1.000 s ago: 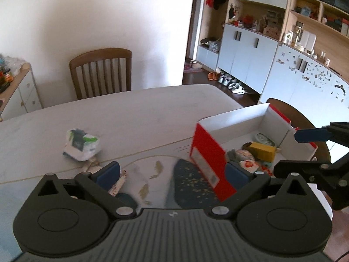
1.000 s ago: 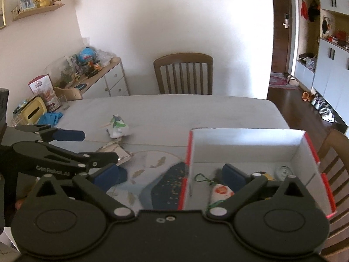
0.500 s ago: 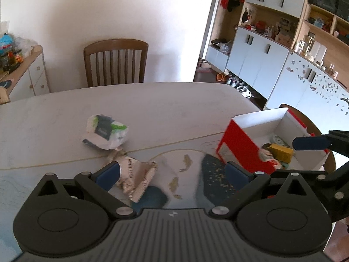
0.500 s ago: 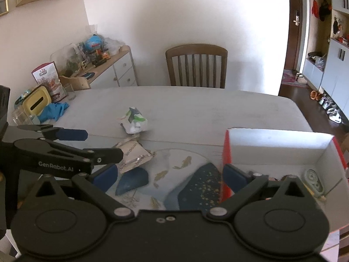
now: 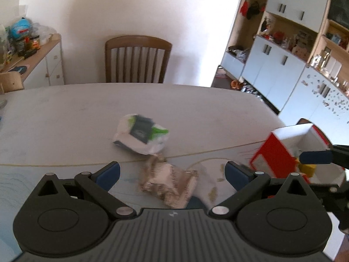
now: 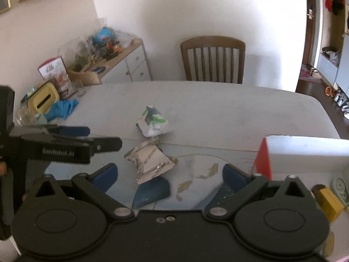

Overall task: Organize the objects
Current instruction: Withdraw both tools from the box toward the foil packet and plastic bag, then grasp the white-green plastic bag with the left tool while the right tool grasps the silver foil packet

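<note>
Both your grippers hang empty, jaws spread wide: left gripper [image 5: 172,171] lined up over the crumpled foil packet [image 5: 169,182], likely your next pick, right gripper [image 6: 170,172] just beside it. The white-green pouch [image 6: 153,124] lies just behind the packet, touching or nearly so. The red box [image 6: 305,152] sits open to your right for drop-offs. The table [image 6: 229,107] beyond is bare, plenty of room; mind the box wall.

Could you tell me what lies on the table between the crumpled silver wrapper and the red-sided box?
Nothing loose: between the silver wrapper and the red-sided box only the mat with printed fish shows, clearest in the right wrist view.
</note>
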`<state>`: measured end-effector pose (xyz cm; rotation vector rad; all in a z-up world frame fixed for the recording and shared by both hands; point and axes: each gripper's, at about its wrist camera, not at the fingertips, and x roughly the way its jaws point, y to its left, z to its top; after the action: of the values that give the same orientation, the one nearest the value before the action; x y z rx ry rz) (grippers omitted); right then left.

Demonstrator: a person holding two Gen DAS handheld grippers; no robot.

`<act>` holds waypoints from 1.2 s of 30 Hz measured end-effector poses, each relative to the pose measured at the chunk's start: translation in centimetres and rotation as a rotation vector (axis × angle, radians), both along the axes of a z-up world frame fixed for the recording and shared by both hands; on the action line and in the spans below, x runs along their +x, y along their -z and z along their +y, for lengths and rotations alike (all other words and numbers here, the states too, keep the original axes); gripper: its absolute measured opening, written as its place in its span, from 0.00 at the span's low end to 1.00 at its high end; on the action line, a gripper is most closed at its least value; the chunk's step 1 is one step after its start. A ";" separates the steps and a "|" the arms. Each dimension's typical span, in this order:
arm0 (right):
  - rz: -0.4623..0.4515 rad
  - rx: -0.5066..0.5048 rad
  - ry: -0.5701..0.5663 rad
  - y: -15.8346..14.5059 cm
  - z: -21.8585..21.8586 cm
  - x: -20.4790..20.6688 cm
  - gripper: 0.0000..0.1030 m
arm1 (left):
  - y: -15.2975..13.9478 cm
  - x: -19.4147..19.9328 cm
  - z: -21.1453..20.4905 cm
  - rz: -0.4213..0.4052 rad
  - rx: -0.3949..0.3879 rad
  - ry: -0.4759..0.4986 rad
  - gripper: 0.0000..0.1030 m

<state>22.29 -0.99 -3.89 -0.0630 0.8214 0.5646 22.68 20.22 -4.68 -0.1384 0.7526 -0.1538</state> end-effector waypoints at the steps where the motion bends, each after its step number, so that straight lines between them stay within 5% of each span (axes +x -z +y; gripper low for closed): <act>1: 0.007 -0.015 -0.011 0.3 0.5 0.2 0.99 | 0.3 0.4 0.4 0.004 0.008 -0.004 1.00; 17: 0.052 -0.097 -0.091 4.9 6.2 3.8 0.97 | 2.3 9.1 2.7 0.047 0.082 -0.057 1.00; 27: 0.015 -0.183 -0.210 7.8 10.2 5.8 0.96 | 5.2 14.0 1.1 0.163 0.076 -0.042 1.00; 36: 0.026 -0.237 -0.274 10.1 12.8 7.2 0.94 | 8.0 18.1 2.1 0.303 0.025 -0.137 1.00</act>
<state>29.53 11.76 -13.98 -0.3905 0.9085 0.7245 40.75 22.32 -12.69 -0.1920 1.0428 0.0081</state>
